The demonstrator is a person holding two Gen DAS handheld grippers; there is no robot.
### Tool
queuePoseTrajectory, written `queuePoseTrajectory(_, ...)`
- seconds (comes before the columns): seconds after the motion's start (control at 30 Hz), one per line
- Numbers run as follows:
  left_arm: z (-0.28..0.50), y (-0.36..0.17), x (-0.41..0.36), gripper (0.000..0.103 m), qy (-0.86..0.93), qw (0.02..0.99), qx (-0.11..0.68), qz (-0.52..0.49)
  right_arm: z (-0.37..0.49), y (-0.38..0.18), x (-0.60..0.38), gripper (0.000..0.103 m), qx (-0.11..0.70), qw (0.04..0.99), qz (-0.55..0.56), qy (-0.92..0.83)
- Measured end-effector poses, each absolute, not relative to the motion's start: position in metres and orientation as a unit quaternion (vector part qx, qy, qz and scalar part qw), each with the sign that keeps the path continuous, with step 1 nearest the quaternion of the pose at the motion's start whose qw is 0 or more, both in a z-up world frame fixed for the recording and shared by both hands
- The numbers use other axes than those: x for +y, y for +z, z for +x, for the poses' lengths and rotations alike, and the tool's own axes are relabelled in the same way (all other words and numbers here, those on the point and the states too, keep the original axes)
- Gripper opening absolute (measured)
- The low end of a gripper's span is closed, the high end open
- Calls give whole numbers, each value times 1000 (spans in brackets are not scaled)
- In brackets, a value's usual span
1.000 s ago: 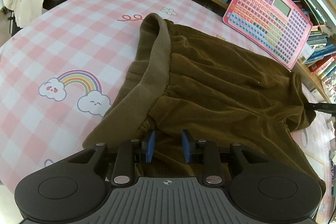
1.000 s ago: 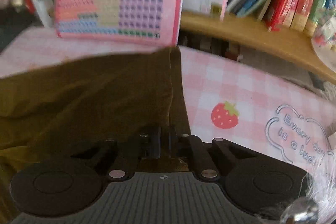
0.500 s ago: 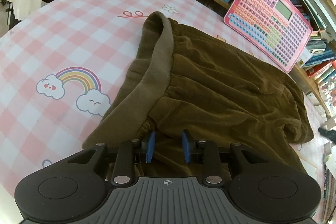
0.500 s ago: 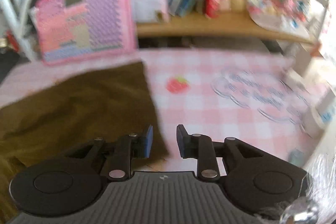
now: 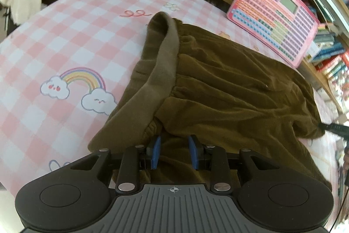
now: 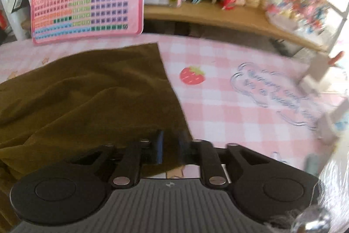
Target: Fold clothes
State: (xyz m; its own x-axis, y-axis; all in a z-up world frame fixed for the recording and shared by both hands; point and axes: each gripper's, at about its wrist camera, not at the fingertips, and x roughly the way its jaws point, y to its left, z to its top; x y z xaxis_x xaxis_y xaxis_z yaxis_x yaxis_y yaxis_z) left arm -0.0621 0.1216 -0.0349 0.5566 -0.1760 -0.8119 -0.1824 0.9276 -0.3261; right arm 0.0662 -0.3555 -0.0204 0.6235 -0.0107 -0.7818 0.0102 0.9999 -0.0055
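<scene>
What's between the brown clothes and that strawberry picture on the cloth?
Nothing: only bare pink checked tablecloth separates the brown garment from the strawberry print, per the right wrist view.

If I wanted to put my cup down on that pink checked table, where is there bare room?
Two free patches: the checked cloth around the rainbow print, left of the brown garment; and the stretch around the strawberry print, right of the garment's edge. The back is crowded: the pink keyboard toy leans there against the packed bookshelf.
</scene>
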Motion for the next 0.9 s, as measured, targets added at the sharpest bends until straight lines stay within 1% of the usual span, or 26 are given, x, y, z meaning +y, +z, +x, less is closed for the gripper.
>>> queuePoseTrajectory(0.03, -62, -32, 121, 34, -3, 865, 467, -184, 53, -17, -355, 34, 428, 904, 7, -7)
queuePoseTrajectory(0.27, -44, -26, 128, 34, -13, 878, 440, -187, -38, 8, -351, 34, 390, 919, 60, -19)
queuePoseTrajectory(0.43, -32, -33, 130, 34, -40, 875, 438, -202, -102, -2, -341, 33, 410, 905, 104, -48)
queuePoseTrajectory(0.53, -32, -41, 134, 34, -41, 871, 435, -226, -117, -14, -333, 31, 432, 894, 104, -60)
queuePoseTrajectory(0.63, -32, -43, 133, 33, -43, 873, 432, -222, -120, -28, -324, 30, 456, 884, 70, -76)
queuePoseTrajectory(0.7, -33, -42, 131, 32, -39, 876, 431, -212, -121, -32, -320, 29, 448, 889, 51, -77)
queuePoseTrajectory(0.73, -33, -43, 132, 30, -36, 876, 430, -214, -121, -33, -319, 29, 447, 890, 44, -77)
queuePoseTrajectory(0.8, -35, -44, 136, 25, -31, 876, 427, -223, -115, -33, -318, 29, 446, 890, 42, -78)
queuePoseTrajectory(0.9, -38, -47, 145, 21, -24, 874, 421, -242, -104, -33, -317, 30, 445, 892, 34, -72)
